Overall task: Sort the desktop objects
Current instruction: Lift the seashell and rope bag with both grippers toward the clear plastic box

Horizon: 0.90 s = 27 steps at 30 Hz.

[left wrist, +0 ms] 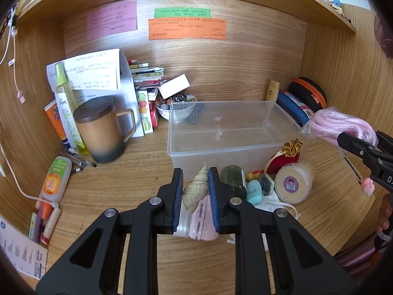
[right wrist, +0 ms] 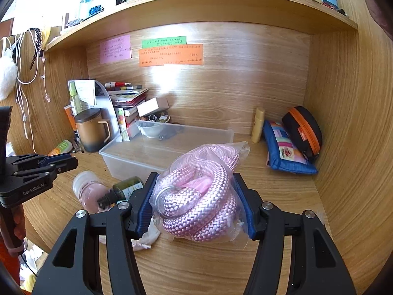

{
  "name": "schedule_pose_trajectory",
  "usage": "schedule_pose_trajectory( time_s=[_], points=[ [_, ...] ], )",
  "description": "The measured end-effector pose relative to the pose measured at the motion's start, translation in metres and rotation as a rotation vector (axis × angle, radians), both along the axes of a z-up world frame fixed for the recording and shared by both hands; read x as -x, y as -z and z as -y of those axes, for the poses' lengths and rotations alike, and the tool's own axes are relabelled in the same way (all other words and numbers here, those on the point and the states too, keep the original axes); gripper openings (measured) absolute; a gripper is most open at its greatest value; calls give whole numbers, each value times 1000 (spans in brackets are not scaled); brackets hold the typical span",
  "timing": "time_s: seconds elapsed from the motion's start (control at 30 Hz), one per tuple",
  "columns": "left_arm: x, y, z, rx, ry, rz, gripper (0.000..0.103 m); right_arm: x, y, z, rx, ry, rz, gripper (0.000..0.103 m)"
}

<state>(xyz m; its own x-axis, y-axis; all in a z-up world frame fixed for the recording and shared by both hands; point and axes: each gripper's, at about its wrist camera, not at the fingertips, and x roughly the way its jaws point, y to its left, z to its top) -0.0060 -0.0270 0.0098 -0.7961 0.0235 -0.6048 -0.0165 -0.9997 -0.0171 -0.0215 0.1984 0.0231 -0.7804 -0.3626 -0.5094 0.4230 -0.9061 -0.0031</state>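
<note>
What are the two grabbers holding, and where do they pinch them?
The left gripper pinches a seashell across its sides. The right gripper squeezes a bagged pink rope across the coil's middle.

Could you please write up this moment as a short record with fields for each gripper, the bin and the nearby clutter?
left gripper: shut on a spiral seashell
right gripper: shut on a bagged pink rope
clear plastic bin: on the desk, nothing inside
brown lidded mug: upright, left of the bin
blue pouch: against the right wall, beside a black-and-orange case
</note>
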Motion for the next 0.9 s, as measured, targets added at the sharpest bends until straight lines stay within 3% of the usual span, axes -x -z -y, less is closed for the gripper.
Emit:
schedule_pose_trajectory(
  time_s=[0.53, 0.9],
  points=[
    [57, -40, -6, 54, 60, -52, 20, 53, -19, 22, -6, -61, -17, 55],
    [98, -46, -11, 90, 90, -42, 20, 89, -18, 36, -37, -80, 5, 55]
  ],
)
